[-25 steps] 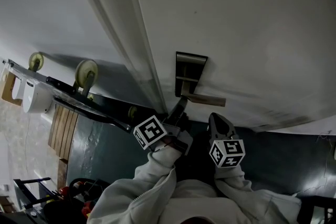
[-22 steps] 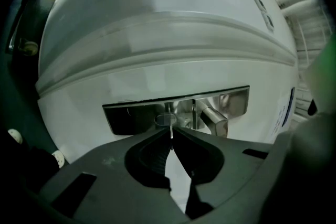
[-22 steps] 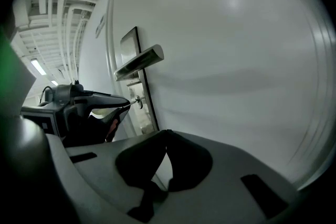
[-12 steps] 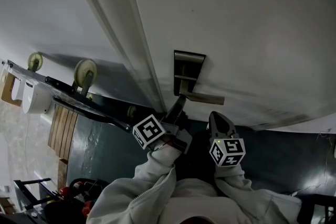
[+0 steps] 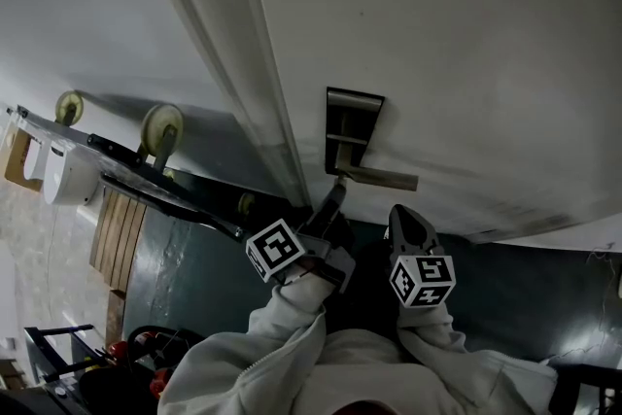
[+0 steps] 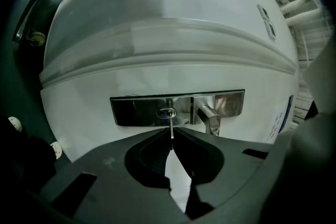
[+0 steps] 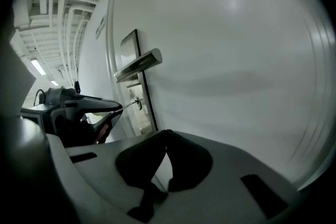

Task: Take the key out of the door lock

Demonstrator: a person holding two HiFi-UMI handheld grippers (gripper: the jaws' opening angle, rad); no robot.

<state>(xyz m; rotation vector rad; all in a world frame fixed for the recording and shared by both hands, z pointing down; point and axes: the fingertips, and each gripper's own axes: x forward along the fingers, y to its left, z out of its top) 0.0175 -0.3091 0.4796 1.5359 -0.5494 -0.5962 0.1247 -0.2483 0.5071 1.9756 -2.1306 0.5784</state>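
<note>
A thin metal key (image 6: 171, 126) sticks out of the keyhole (image 6: 167, 112) in the steel lock plate (image 6: 134, 110) of a white door (image 5: 466, 44). My left gripper (image 6: 172, 136) is shut on the key's outer end, straight in front of the lock. From the right gripper view the key (image 7: 134, 103) spans the short gap between plate and left gripper (image 7: 113, 107). The lever handle (image 5: 379, 178) juts out just right of the keyhole. My right gripper (image 5: 400, 214) hangs shut and empty below the handle, apart from the door.
The door frame (image 5: 248, 63) runs along the lock's left. A trolley with pale wheels (image 5: 160, 131) leans against the wall at the left, above wooden slats (image 5: 112, 243) and a white container (image 5: 68, 175). The floor (image 5: 194, 267) is dark.
The left gripper has drawn back a little from the lock plate with the key still in its jaws. The right gripper has stayed put.
</note>
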